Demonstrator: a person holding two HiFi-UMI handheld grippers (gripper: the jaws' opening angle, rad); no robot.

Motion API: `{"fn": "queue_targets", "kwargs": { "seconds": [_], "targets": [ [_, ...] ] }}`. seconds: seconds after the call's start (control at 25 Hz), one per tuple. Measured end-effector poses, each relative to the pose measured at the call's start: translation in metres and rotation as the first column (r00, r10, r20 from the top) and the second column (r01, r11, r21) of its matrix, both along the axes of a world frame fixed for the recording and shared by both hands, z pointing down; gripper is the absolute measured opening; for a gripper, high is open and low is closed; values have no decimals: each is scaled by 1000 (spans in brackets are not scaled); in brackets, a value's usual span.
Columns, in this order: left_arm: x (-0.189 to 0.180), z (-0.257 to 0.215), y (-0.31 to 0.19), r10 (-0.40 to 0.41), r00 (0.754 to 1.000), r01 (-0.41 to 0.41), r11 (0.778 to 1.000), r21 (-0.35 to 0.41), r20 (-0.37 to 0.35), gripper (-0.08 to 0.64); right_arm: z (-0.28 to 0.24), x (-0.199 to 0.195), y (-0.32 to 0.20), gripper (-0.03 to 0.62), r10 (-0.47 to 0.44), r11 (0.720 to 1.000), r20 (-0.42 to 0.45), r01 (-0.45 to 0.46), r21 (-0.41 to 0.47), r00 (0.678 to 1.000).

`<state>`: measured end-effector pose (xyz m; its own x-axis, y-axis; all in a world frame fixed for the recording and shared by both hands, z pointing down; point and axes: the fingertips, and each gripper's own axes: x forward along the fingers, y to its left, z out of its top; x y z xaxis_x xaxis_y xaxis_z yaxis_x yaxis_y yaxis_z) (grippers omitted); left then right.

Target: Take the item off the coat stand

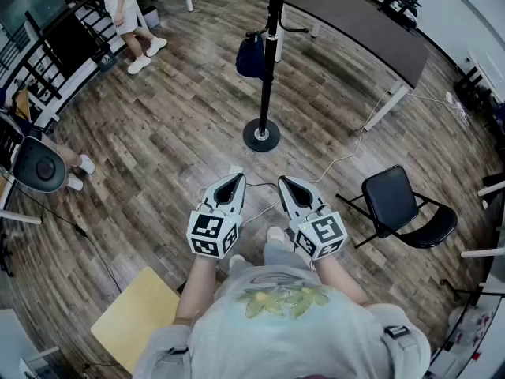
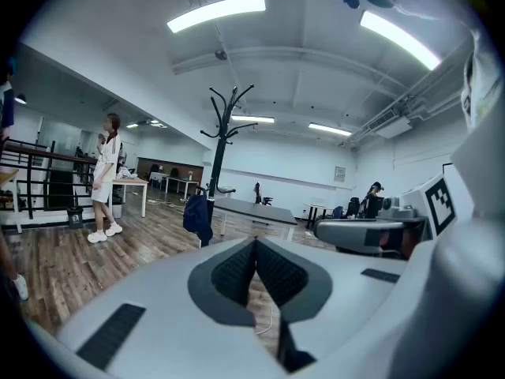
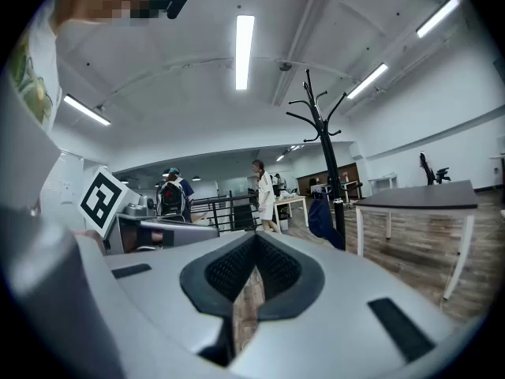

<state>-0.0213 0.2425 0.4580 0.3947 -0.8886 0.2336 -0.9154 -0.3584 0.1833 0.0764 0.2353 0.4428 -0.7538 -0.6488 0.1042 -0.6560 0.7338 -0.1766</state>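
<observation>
A black coat stand (image 1: 268,61) rises from a round base (image 1: 261,135) on the wooden floor ahead of me. A dark blue bag (image 1: 250,56) hangs from one of its lower hooks. The stand (image 2: 218,144) and bag (image 2: 196,216) also show in the left gripper view, and the stand (image 3: 325,156) and bag (image 3: 323,218) in the right gripper view. My left gripper (image 1: 234,178) and right gripper (image 1: 285,183) are held side by side close to my body, well short of the stand. Both are shut with nothing between the jaws.
A long dark table (image 1: 363,26) with white legs stands behind the stand on the right. A black chair (image 1: 402,208) is at my right, a yellow board (image 1: 134,316) at my lower left. A white cable (image 1: 347,144) trails across the floor. A person (image 1: 126,10) stands far left.
</observation>
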Motion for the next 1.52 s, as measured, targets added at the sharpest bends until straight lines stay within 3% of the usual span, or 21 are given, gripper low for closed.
{"fn": "queue_targets", "kwargs": {
  "seconds": [0.56, 1.0, 1.28, 1.52],
  "targets": [
    [29, 3, -53, 9, 1000, -9, 1000, 14, -7, 15, 4, 22, -46, 6, -29, 999, 11, 29, 15, 1000],
    [51, 16, -82, -61, 998, 61, 998, 11, -10, 15, 18, 49, -83, 6, -88, 996, -31, 88, 4, 996],
    [44, 30, -109, -62, 998, 61, 998, -14, -7, 15, 32, 35, -105, 6, -124, 992, -21, 124, -11, 992],
    [27, 23, -160, -54, 998, 54, 999, -5, 11, 15, 27, 22, -151, 6, -112, 994, -19, 112, -12, 993]
  ]
}}
